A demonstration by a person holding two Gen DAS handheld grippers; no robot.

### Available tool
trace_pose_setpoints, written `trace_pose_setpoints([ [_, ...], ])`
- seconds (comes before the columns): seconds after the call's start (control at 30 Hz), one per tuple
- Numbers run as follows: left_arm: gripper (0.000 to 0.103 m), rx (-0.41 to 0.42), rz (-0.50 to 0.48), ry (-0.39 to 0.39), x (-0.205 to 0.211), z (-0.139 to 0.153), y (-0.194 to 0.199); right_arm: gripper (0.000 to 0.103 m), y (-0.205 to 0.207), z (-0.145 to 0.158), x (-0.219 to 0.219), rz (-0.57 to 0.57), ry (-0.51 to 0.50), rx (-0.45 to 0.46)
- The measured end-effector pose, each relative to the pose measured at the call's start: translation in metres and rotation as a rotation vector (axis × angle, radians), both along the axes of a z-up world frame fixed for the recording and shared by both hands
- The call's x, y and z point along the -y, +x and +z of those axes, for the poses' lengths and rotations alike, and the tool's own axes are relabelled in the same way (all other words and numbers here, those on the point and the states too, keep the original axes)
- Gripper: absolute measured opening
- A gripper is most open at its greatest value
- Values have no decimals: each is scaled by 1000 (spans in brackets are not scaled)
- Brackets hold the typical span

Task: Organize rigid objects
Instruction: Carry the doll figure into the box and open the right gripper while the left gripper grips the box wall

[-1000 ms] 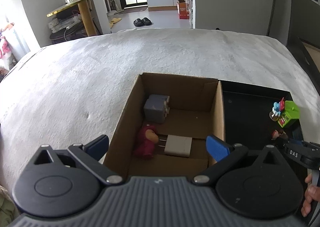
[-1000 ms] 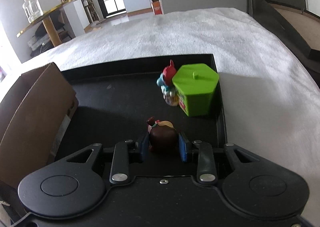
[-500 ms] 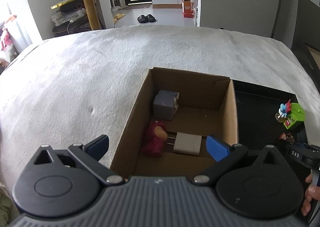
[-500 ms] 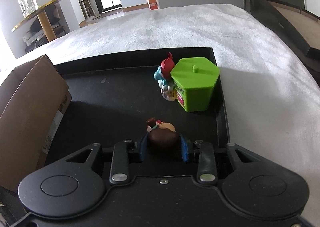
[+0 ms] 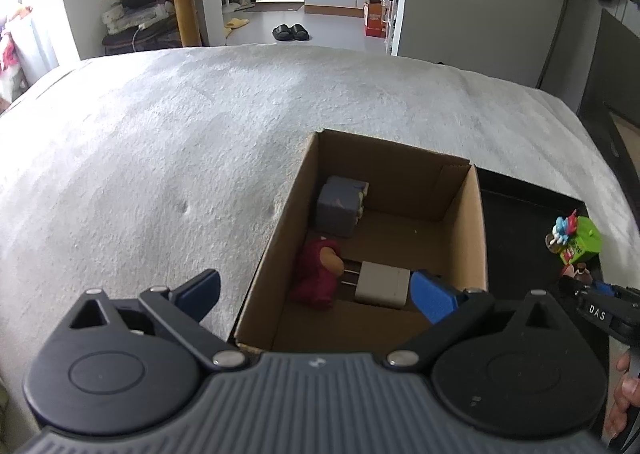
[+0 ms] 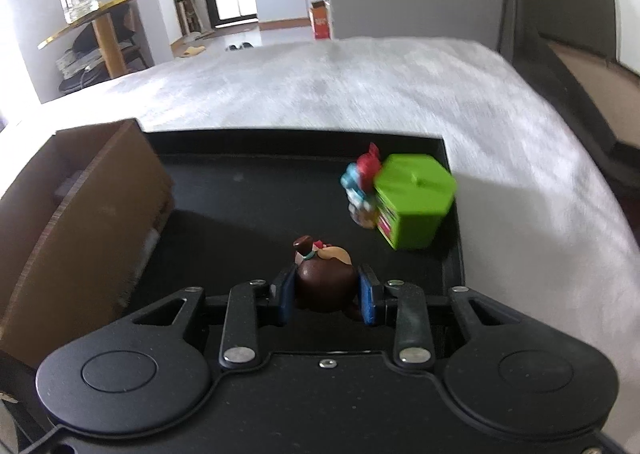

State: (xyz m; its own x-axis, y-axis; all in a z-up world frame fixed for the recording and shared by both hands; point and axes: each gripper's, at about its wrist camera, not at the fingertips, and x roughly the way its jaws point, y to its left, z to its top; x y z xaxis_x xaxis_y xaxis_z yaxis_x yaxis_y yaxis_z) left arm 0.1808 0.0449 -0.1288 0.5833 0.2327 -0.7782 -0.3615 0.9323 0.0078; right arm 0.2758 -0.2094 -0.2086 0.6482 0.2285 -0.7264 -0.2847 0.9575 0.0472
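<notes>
Figurine [image 6: 325, 282], a glossy dark-brown rounded toy with a tan patch and a small topknot, sits clamped between the blue pads of the right gripper [image 6: 325, 296], above the near part of the black tray [image 6: 256, 190]. That tray is smooth, shallow and matte, with a low raised rim. Toward its far right corner stands a hexagonal green plastic box [image 6: 414, 200] with a small knob on its lid, and a blue-and-red figure [image 6: 360, 184] stands touching its left side; both are blurred.

Just left of the tray stands an open corrugated cardboard box [image 5: 464, 206], plain brown with upright walls. Inside it are a grey-blue blocky item [image 5: 338, 206] against the left wall, a dark red plush-looking toy [image 5: 318, 274] nearer, and a pale grey square plug [image 5: 382, 284] whose two metal prongs point at the red toy.

Over the box's near edge hangs the left gripper [image 5: 316, 290], its jaws spread wide and holding nothing, one pad outside the left wall and one inside. Everything rests on a nubbly white-grey blanket [image 5: 160, 158].
</notes>
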Motion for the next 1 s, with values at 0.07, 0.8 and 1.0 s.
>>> trace_pose_setpoints([
  [0.07, 101, 12, -3, -8, -4, 1, -3, 31, -4, 8, -8, 13, -8, 15],
  [0.8, 72, 98, 52, -180, -74, -9, -38, 32, -55, 90, -119, 174, -98, 178],
  [1.0, 53, 93, 73, -216, -89, -25, -43, 32, -60, 94, -144, 193, -128, 181],
])
